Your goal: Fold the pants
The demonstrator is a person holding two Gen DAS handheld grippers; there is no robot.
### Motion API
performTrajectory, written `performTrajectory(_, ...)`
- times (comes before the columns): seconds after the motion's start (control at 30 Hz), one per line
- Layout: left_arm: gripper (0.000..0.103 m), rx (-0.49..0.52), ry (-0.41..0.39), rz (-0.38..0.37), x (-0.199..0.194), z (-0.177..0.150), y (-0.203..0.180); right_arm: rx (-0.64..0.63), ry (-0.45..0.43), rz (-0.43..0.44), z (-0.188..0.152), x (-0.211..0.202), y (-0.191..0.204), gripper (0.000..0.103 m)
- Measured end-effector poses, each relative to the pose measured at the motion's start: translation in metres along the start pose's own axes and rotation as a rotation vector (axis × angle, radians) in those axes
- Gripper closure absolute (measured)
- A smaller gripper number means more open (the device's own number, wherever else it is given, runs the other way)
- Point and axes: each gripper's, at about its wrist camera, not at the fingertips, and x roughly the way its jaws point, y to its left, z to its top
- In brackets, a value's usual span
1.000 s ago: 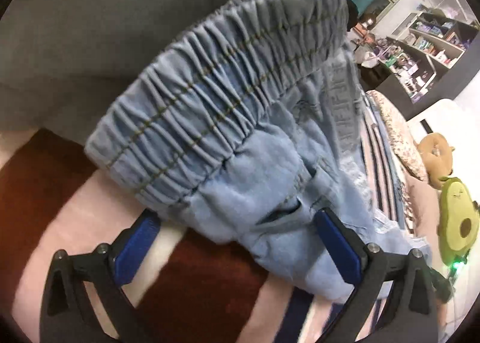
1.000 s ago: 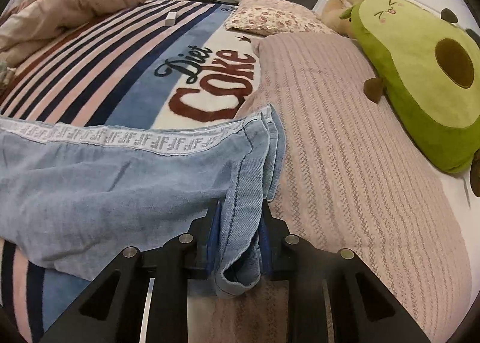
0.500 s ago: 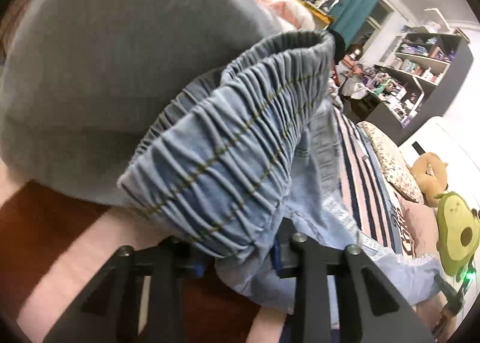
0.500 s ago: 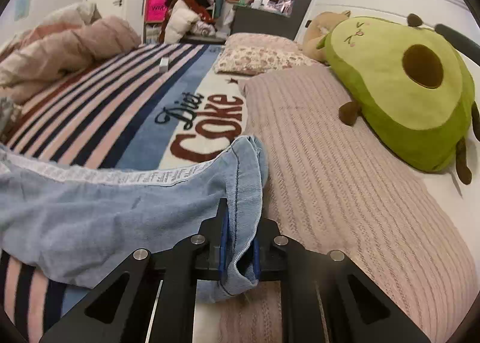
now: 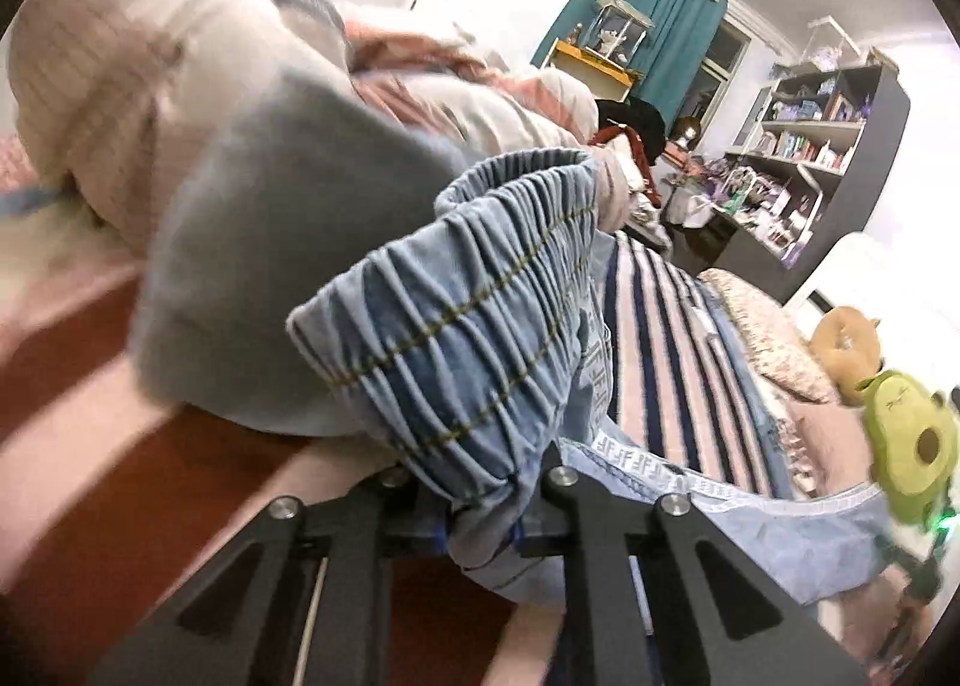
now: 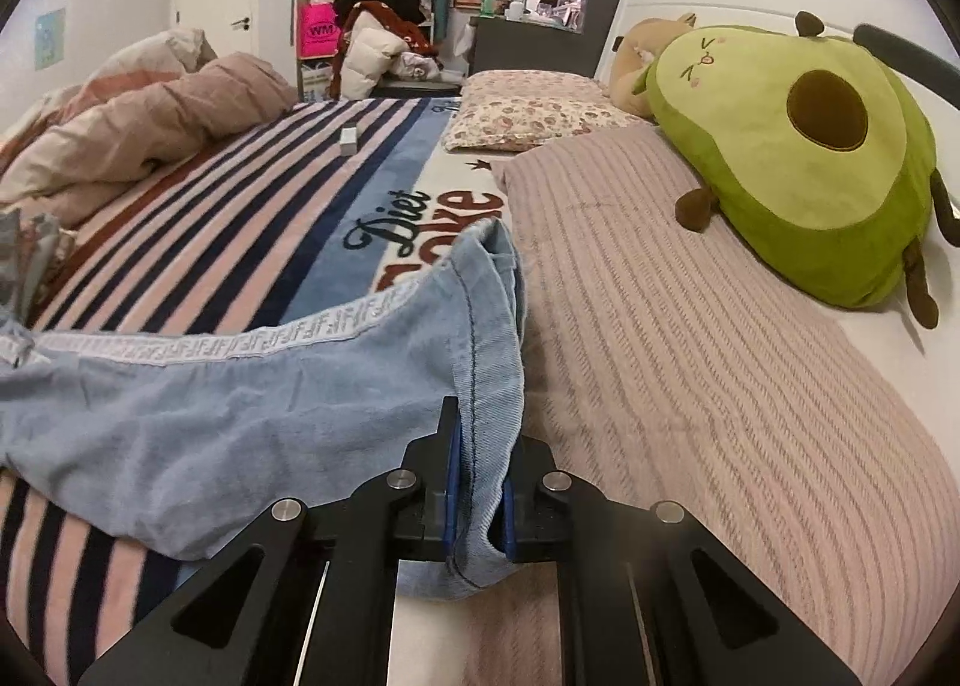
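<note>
Light blue denim pants (image 6: 210, 404) with a white patterned side stripe lie stretched across a striped blanket on a bed. My left gripper (image 5: 480, 530) is shut on the elastic waistband (image 5: 468, 314) and holds it raised off the bed. My right gripper (image 6: 477, 500) is shut on the leg hem (image 6: 489, 338), lifted a little above the bed. The pants span between the two grippers; the far leg end also shows in the left wrist view (image 5: 780, 530).
A green avocado plush (image 6: 810, 164) lies at the right by the headboard. A floral pillow (image 6: 528, 110) and a pink knit blanket (image 6: 690, 356) are on the bed. A rumpled duvet (image 6: 150, 116) is at the left. A grey cushion (image 5: 270, 266) sits behind the waistband.
My left gripper has closed on the waistband and lifted it. My right gripper, still shut on the hem, has risen slightly, pulling the leg taut.
</note>
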Motion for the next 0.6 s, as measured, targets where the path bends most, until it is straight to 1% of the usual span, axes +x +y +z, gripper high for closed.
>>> performTrajectory(0.13,0.092,-0.043,-0.014,0.036,-0.034,0.0,0.028,0.009,0.014,0.067,-0.01,-0.018,0.008,0.098)
performTrajectory(0.2,0.092,-0.036,-0.026,0.076,-0.053,-0.004,0.04,0.017,0.029,0.106,-0.017,-0.028,0.015,0.098)
performTrajectory(0.3,0.092,-0.044,-0.019,0.105,-0.073,-0.011,0.055,0.044,0.052,0.171,-0.026,-0.045,0.021,0.098)
performTrajectory(0.4,0.091,-0.011,0.037,0.141,-0.077,-0.018,0.065,0.05,0.064,0.194,-0.035,-0.063,0.028,0.098)
performTrajectory(0.43,0.09,-0.006,0.058,0.142,-0.076,-0.021,0.069,0.05,0.071,0.194,-0.037,-0.066,0.03,0.098)
performTrajectory(0.5,0.088,0.009,0.112,0.154,-0.068,-0.029,0.077,0.052,0.083,0.185,-0.041,-0.067,0.032,0.098)
performTrajectory(0.6,0.082,0.03,0.16,0.181,-0.057,-0.036,0.081,0.073,0.116,0.175,-0.048,-0.057,0.031,0.097)
